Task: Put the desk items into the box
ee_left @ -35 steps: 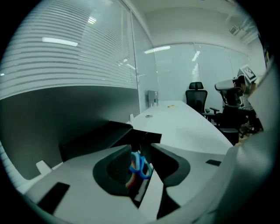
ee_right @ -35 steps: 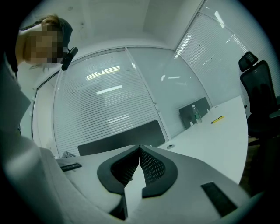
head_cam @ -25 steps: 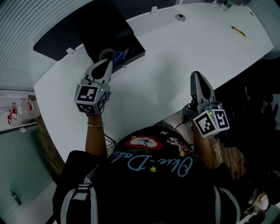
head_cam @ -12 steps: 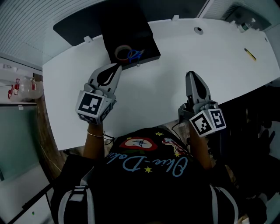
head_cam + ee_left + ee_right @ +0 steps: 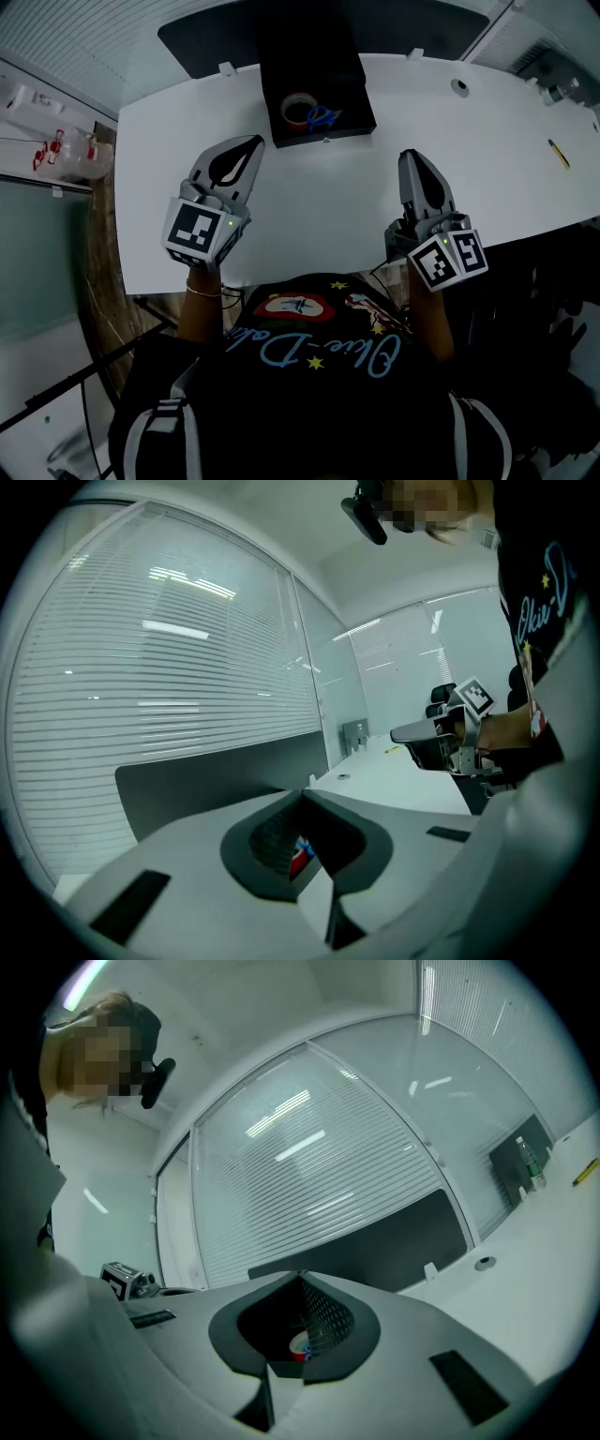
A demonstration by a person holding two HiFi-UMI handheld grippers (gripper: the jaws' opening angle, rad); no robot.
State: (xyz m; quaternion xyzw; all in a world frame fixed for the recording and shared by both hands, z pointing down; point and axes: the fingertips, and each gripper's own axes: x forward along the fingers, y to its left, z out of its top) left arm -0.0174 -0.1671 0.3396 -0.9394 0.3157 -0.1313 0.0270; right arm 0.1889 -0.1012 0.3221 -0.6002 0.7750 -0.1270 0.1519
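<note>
The left gripper hangs above the flat white counter with its jaws pressed together and nothing between them. The right gripper is the same, its tips meeting on air. Both point toward the open black rectangular box at the counter's far edge, well apart from it. Inside lie a pale roll of tape and a blue-handled item just beside it. A thin yellow pencil rests far to the right on the counter — outside the box.

Office, going by the white desk and slatted blinds
</note>
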